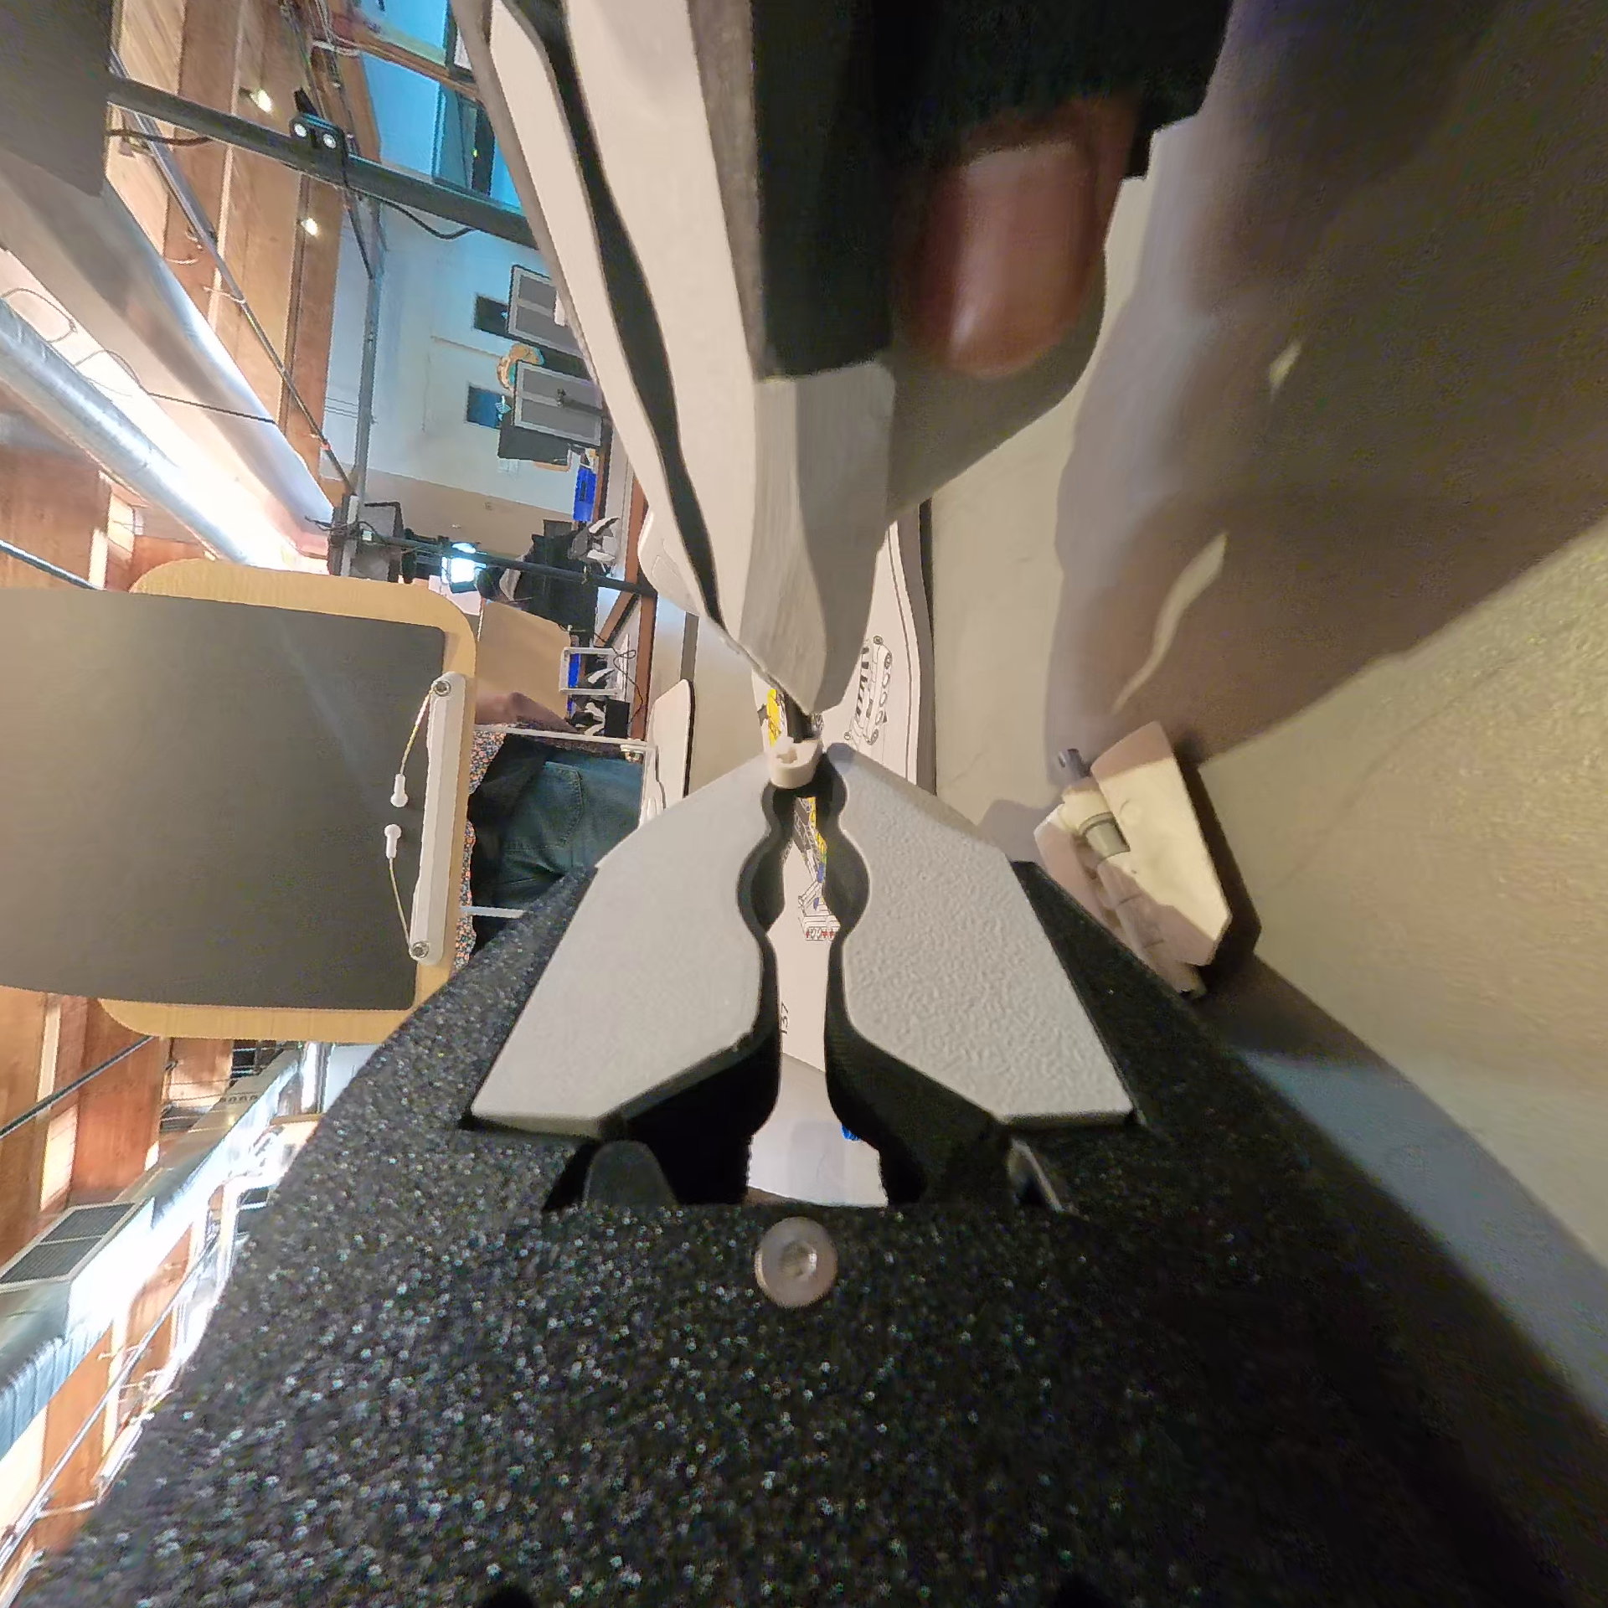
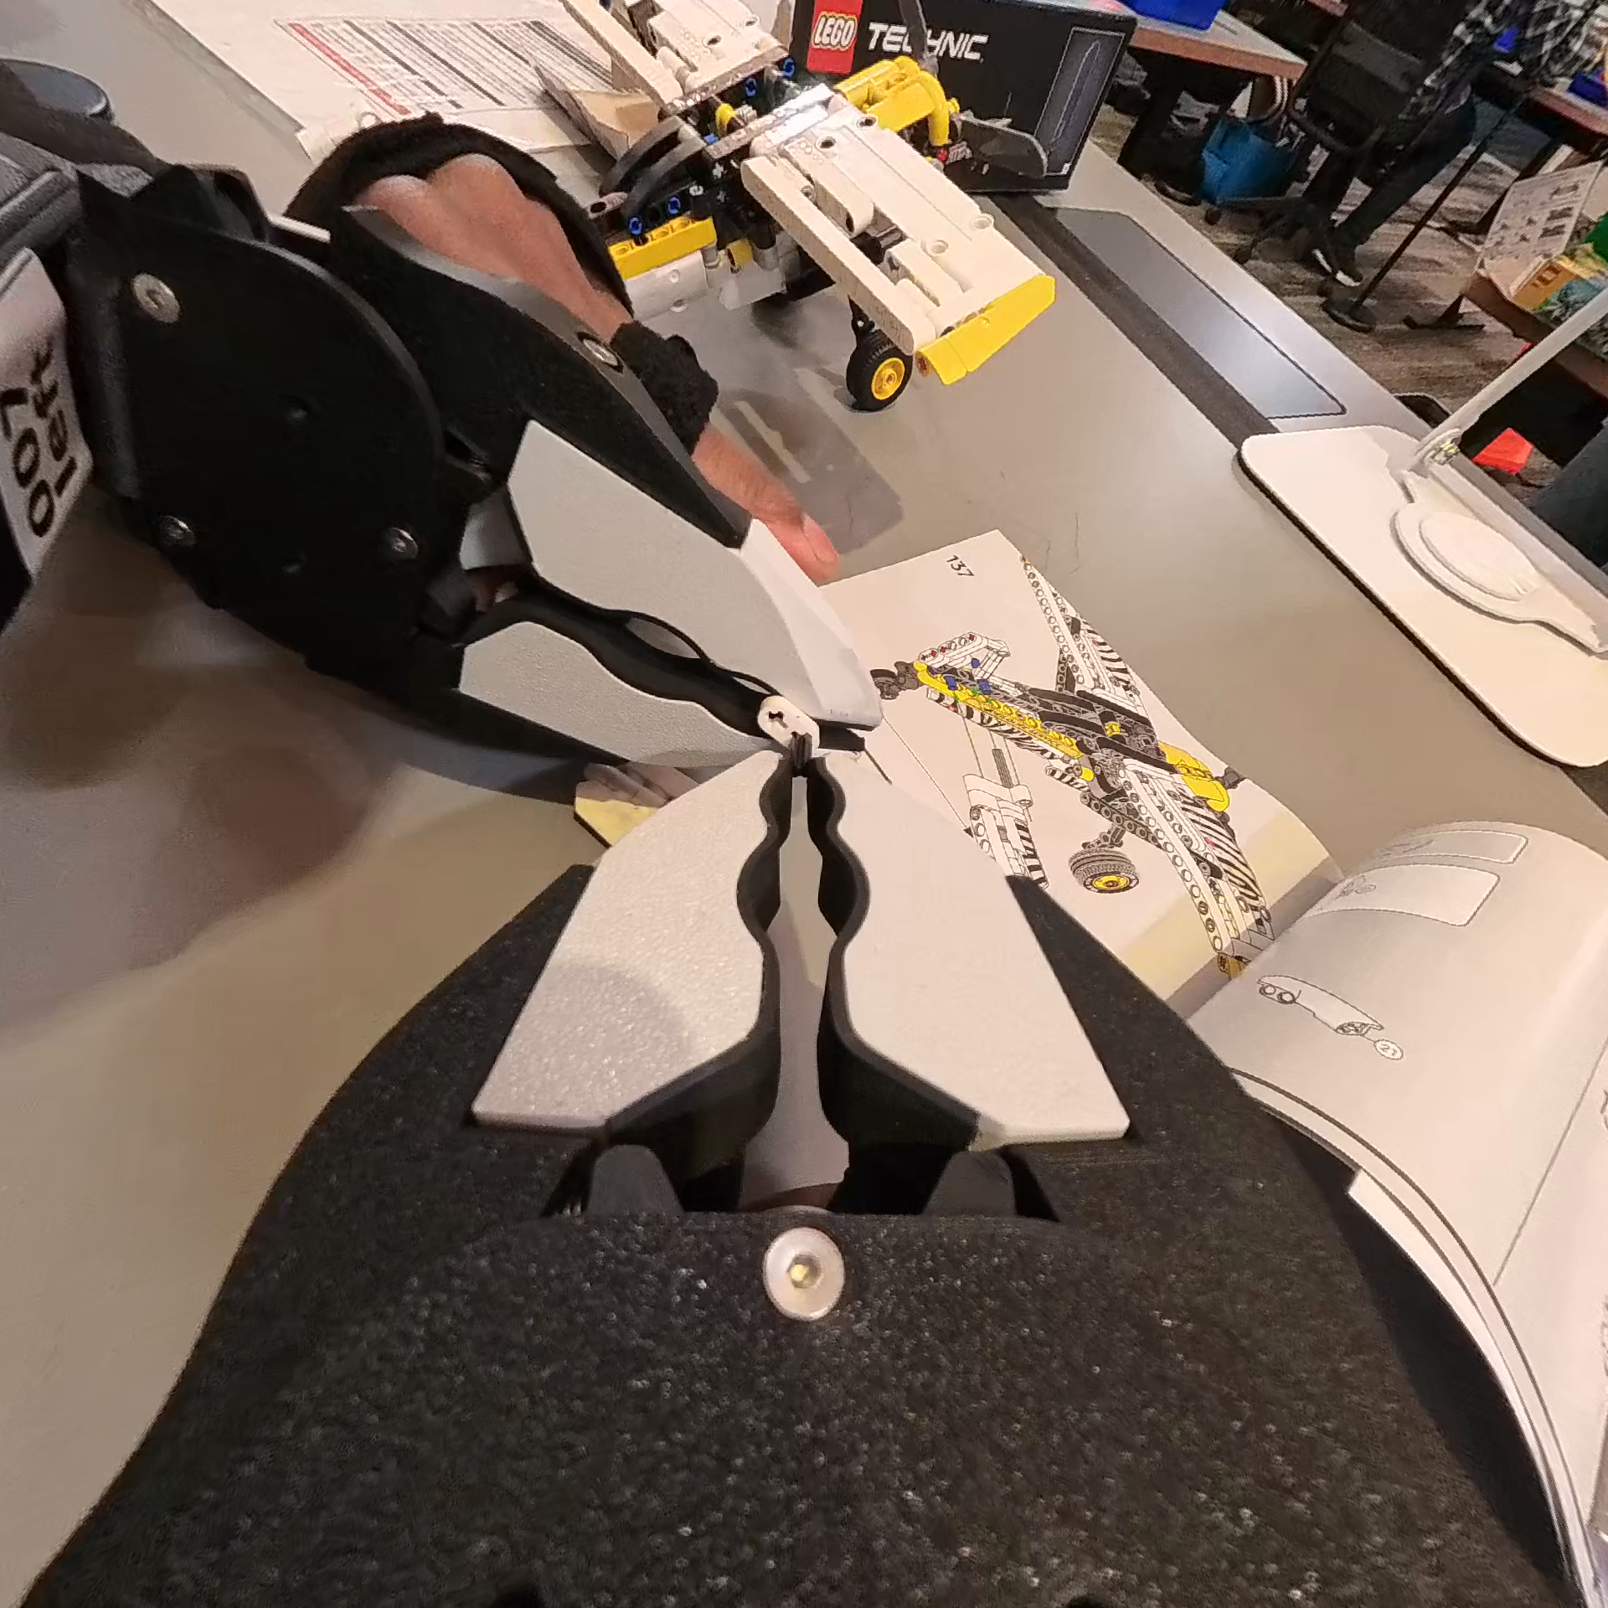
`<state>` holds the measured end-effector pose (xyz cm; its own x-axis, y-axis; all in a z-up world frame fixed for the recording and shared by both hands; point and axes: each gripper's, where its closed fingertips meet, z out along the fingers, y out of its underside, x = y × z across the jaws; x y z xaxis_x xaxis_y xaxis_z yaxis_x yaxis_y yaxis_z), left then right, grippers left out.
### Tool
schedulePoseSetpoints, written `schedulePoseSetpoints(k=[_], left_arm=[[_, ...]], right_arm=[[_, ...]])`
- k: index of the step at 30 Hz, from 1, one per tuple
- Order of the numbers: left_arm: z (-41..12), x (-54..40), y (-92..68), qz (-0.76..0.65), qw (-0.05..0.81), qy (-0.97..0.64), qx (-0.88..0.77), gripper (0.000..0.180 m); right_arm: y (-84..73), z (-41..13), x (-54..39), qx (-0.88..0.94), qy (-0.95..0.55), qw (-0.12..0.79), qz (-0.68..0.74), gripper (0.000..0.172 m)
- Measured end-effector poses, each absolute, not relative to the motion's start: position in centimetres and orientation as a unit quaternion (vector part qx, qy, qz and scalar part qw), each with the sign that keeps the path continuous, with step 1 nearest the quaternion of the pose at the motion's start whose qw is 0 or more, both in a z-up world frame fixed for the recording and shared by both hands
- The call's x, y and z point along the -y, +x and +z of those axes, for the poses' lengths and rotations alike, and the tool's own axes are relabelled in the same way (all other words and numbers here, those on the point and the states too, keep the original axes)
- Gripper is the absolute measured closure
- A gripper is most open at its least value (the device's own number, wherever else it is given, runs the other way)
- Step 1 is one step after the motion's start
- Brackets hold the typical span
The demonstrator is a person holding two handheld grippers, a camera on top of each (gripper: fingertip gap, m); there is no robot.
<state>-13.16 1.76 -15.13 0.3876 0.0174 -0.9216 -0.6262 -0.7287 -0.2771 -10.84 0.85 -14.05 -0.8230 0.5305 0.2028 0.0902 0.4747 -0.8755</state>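
Left wrist view: the left gripper [image 1: 796, 770] is pinching a small white connector piece [image 1: 793, 764] at its tips, with the right gripper [image 1: 796, 709] coming in from above and a grey-and-white brick part [image 1: 1140, 857] off to its right.

Right wrist view: the right gripper [image 2: 800, 755] is clamped on a thin black pin [image 2: 801, 747] stuck in that white connector. Only here do you see the open instruction booklet [image 2: 1088, 722] just ahead-right, the boxy white-and-yellow model [image 2: 835, 191] farther ahead, and smooth grey table [image 2: 1088, 418] all round.

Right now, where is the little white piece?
In the right wrist view the little white piece sits mid-frame, pinched in the left gripper, just above the open instruction booklet and touching the black pin in the right gripper.
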Motion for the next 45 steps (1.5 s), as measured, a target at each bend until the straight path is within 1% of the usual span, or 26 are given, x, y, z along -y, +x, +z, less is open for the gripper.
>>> schedulePoseSetpoints(k=[21, 45], left_arm=[[-15.10, -1.57, -12.75, 0.518, 0.318, -0.767, -0.207, 0.176], [-15.76, -1.49, -12.61, 0.523, 0.302, -0.764, -0.229, 0.176]], right_arm=[[-10.63, -14.07, -0.70, 0.827, -0.189, 0.221, 0.482, 0.169], [-10.63, -14.66, -0.66, 0.829, -0.192, 0.211, 0.481, 0.169]])
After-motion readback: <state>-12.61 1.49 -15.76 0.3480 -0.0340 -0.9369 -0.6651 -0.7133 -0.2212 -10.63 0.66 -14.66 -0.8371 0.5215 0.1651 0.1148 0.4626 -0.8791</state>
